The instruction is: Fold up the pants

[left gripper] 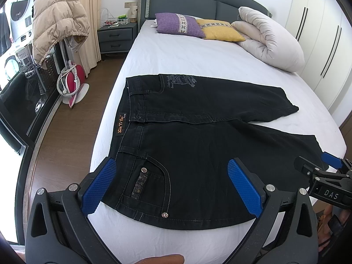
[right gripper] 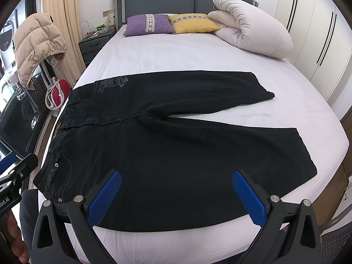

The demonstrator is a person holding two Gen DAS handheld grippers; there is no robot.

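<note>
Black denim pants [left gripper: 198, 136] lie spread flat across the foot of the bed, waistband to the left, both legs splayed to the right. My left gripper [left gripper: 171, 169] is open above the near pocket by the waistband, blue pads wide apart, holding nothing. In the right wrist view the same pants [right gripper: 176, 145] fill the middle. My right gripper [right gripper: 176, 178] is open over the near leg's lower edge, empty. The right gripper's tip [left gripper: 319, 171] shows at the right edge of the left wrist view, and the left gripper's body [right gripper: 13, 176] shows at the left edge of the right wrist view.
The white sheet of the bed [left gripper: 187, 52] stretches to a grey headboard, with a purple cushion [left gripper: 178, 25], a yellow cushion [left gripper: 220, 30] and a rolled duvet [left gripper: 270, 41] at the far end. A nightstand [left gripper: 115, 35], a hanging beige jacket [left gripper: 57, 19] and wood floor lie left; wardrobe doors [right gripper: 319, 28] stand right.
</note>
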